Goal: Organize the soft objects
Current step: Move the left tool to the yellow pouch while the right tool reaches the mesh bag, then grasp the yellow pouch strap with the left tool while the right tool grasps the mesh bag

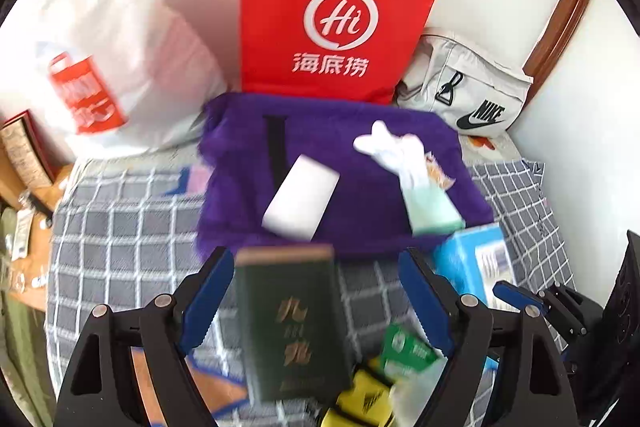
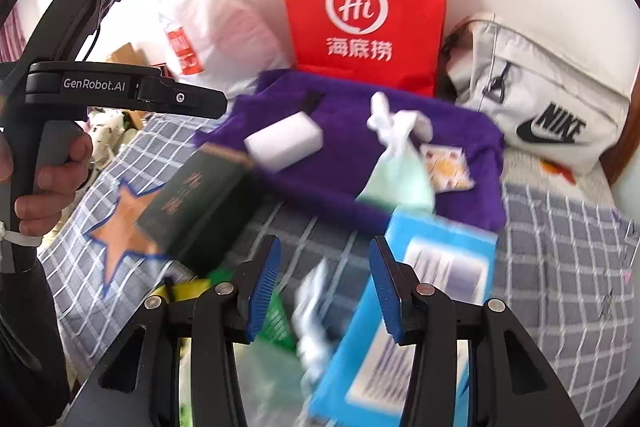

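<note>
Both claws hovering low over a bed with a grey checked cover (image 1: 120,227), nothing gripped in either

Left claw (image 1: 316,303) spread wide, blue pads either side of a dark green book-like box (image 1: 292,323) lying on the cover, not touching it as far as can be told; blur makes contact hard to judge

Right claw (image 2: 324,287) likewise parted and empty, poised above a blue box (image 2: 404,315) and some blurred white and green wrapping near the bottom of the right wrist view

Soft things gathered further back on a purple fluffy cloth (image 1: 344,183): a white sponge block (image 1: 300,203) near its middle, a knotted white-and-mint pouch (image 1: 408,179) just to the right, a small patterned packet (image 1: 438,175) touching the pouch

Behind the cloth, upright against the wall, a red paper bag (image 1: 336,11), with a white plastic bag (image 1: 120,67) to the left and a grey Nike bag (image 1: 468,95) to the right

Judged as an early step: approach and selection, no soft item lifted yet

Next move probably calling for a reach past the hard boxes toward the purple cloth, closing gently on the sponge or pouch, which should squash under the pads

Destination not evident; possibly one of the bags behind
</note>
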`<control>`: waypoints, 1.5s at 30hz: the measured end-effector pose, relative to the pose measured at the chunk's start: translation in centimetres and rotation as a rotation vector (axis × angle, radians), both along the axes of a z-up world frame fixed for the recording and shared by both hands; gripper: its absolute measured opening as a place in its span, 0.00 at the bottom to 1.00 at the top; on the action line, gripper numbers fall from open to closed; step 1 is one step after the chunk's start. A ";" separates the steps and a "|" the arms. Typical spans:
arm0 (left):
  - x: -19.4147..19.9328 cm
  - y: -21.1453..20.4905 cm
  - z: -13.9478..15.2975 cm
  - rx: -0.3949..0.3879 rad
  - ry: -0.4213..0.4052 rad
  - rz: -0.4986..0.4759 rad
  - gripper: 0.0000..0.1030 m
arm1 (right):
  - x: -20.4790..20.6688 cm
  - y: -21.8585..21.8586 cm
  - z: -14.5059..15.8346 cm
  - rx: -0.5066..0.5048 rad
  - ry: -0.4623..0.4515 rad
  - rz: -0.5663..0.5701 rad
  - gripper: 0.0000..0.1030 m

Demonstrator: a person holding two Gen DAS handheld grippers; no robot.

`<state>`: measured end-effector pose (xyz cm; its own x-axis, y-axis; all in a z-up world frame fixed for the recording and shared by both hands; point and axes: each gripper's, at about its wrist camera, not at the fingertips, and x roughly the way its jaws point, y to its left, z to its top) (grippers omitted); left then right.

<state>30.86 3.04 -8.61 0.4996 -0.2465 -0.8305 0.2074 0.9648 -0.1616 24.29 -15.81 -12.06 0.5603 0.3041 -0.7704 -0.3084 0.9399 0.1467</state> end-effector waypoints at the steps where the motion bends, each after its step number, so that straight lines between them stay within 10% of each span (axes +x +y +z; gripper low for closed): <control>1: -0.8 0.4 -0.1 -0.001 0.000 0.008 0.81 | -1.0 0.3 -0.2 0.015 0.009 0.008 0.45; 11: -8.3 4.0 -2.3 -0.031 0.024 0.081 0.81 | -8.2 3.5 -3.5 0.069 0.059 0.046 0.77; 16: -11.2 4.2 -3.9 -0.013 0.051 0.079 0.81 | -8.2 4.5 -5.9 0.040 0.074 0.011 0.77; 20: -12.5 4.5 -4.4 0.001 0.057 0.090 0.81 | -8.5 4.9 -7.2 0.027 0.077 0.039 0.59; 23: -13.0 4.5 -4.6 -0.006 0.058 0.098 0.81 | -8.9 4.3 -6.9 0.086 0.089 0.063 0.26; 38: -12.1 0.8 -8.7 -0.088 0.119 0.091 0.81 | -12.8 -0.8 -5.6 0.115 0.045 -0.026 0.21; 45: -11.5 -0.4 -10.6 -0.131 0.130 0.112 0.61 | -12.8 -1.4 -6.2 0.114 0.071 -0.033 0.43</control>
<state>19.41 2.61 -19.21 0.4203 -0.3056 -0.8544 0.0693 0.9497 -0.3055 11.47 -17.22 -18.26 0.5170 0.3742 -0.7699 -0.2628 0.9253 0.2733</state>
